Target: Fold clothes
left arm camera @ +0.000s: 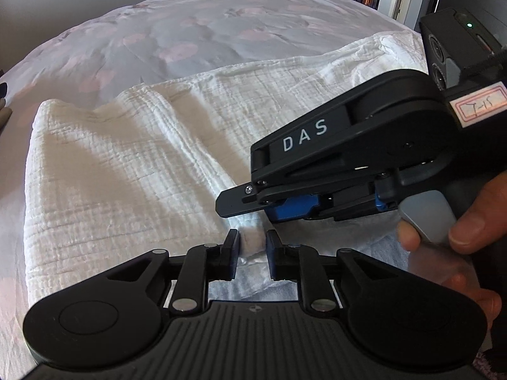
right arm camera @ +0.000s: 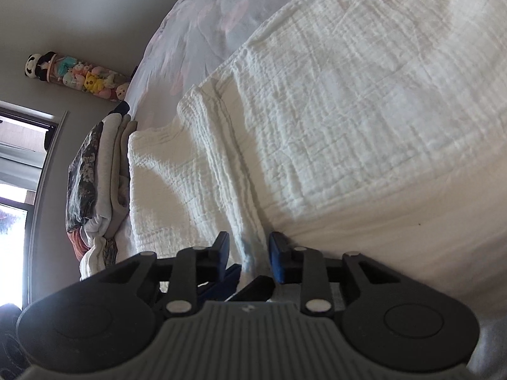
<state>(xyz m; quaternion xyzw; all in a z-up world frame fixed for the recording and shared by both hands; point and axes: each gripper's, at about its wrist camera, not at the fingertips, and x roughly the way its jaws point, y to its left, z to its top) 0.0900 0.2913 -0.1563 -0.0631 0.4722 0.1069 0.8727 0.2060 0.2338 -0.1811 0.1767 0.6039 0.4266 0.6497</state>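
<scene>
Stack of folded clothes (right arm camera: 95, 183) at the far left of the right wrist view, lying on the bed at its left edge: dark patterned piece, grey pieces, something orange low down. A tube of plush toys (right arm camera: 76, 74) hangs on the wall above it.

White crinkled cloth (left arm camera: 120, 164) spread over the bed (left arm camera: 164, 31), which has a pale floral cover. The cloth's left edge touches the clothes stack. A raised ridge of bunched fabric runs down the cloth toward both grippers.

Left gripper (left arm camera: 252, 247): fingers a small way apart, a gathered bit of the white cloth between the pads. Fabric fills the gap; counted as pinching the cloth.

Right gripper (left arm camera: 240, 204) comes in from the right in the left wrist view, held by a hand (left arm camera: 459, 231), tip just above the left gripper's fingers. In its own view the right gripper (right arm camera: 248, 247) has the same ridge of cloth between its blue pads (right arm camera: 279, 253), with some gap showing either side. Cannot tell whether it has a firm hold.
</scene>
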